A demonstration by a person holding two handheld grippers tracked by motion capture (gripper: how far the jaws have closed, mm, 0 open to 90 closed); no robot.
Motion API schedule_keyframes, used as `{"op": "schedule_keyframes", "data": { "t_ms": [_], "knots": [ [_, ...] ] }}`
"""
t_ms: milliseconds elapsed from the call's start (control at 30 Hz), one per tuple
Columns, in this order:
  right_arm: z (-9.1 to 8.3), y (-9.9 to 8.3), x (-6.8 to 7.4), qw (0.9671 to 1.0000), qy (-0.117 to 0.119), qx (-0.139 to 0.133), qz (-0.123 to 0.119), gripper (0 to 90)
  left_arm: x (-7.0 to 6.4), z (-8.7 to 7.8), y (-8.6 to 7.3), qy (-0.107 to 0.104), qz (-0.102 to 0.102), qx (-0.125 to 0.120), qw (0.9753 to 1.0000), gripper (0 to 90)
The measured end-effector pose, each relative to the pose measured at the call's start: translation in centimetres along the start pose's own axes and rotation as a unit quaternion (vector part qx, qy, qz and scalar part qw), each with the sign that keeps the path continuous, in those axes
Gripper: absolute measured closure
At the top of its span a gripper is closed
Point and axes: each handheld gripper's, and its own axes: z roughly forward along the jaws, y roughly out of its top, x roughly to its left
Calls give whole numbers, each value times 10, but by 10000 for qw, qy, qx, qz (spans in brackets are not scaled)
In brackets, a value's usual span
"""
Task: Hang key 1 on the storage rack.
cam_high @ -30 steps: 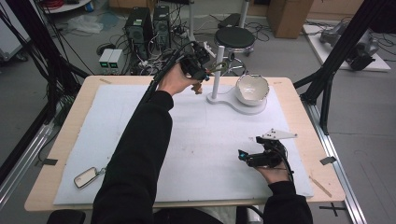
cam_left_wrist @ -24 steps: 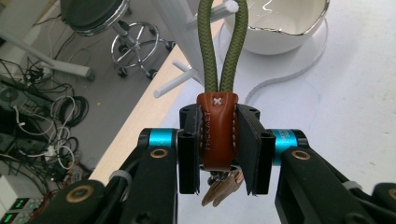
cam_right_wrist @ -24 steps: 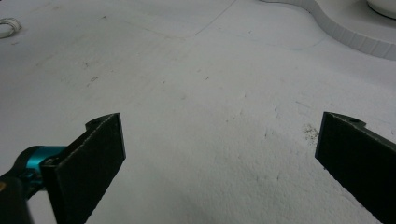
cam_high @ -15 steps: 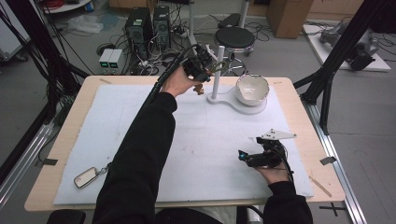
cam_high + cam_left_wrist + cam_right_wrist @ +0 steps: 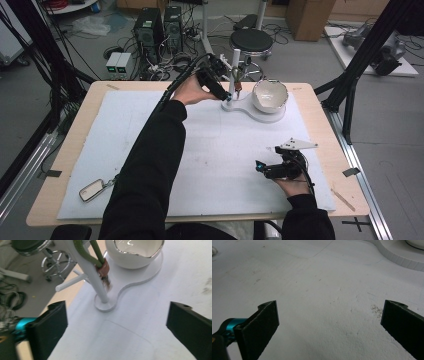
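2 grippers, left (image 5: 226, 96) and right (image 5: 260, 166), jaws apart, 1 stand (image 5: 234, 67), 1 bowl (image 5: 270, 95), perhaps 1 keyring (image 5: 93, 189)

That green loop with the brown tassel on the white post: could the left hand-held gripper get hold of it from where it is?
Probably yes. The left hand-held gripper is open and faces the white post, where the green loop hangs. Nothing lies between them. The post stands right against the loop, so closing on the loop alone may be awkward.

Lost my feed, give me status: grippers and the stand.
Left gripper open by the white stand, green cord hanging there. Right gripper open, low over mat. Nothing between.
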Motion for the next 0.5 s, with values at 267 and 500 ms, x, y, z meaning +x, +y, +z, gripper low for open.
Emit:
{"op": "schedule_keyframes", "data": {
  "t_ms": [267,500],
  "knots": [
    [0,0,-1,10000,-9,-5,-3,6,6,-11,-9,-66,-142,-275,9995,17],
    [-2,-1,-3,10000,-81,-4,35,6,13,-27,-28,-59,-246,-399,9989,17]
  ]
}}
